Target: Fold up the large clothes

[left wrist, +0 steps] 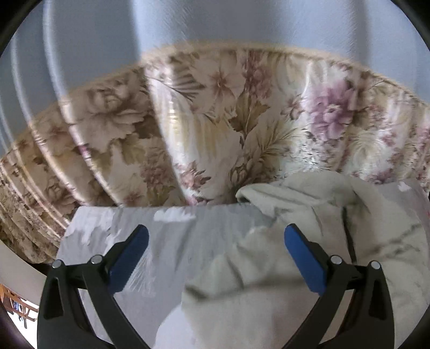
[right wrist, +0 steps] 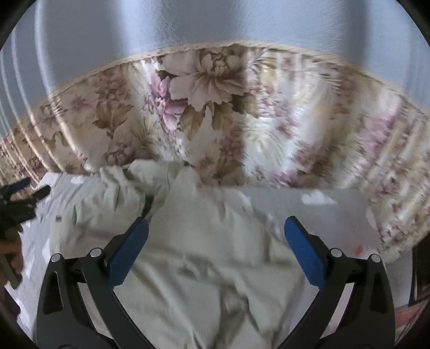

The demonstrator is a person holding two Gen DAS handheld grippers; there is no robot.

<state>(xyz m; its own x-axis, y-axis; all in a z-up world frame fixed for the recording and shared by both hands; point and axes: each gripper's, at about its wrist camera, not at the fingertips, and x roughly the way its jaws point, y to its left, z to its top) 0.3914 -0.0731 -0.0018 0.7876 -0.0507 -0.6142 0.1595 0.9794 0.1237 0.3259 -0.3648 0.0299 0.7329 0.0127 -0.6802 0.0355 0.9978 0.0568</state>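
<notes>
A crumpled off-white garment [right wrist: 209,255] lies in a heap on a pale sheet with white cloud shapes [right wrist: 336,214]. My right gripper [right wrist: 216,228] hovers over the middle of the heap, open, nothing between its blue pads [right wrist: 303,249]. In the left wrist view the garment [left wrist: 309,236] fills the lower right, and my left gripper [left wrist: 216,236] stands open over its left edge and the sheet [left wrist: 172,241]. The left gripper [right wrist: 24,193] also shows at the far left of the right wrist view, held by a hand.
A floral cover [left wrist: 228,120] in beige and pink rises behind the sheet, seen in the right wrist view as the floral cover [right wrist: 242,120]. A grey-blue wall [left wrist: 215,24] lies beyond. Both views are motion-blurred. Wooden furniture [left wrist: 16,303] shows at the far lower left.
</notes>
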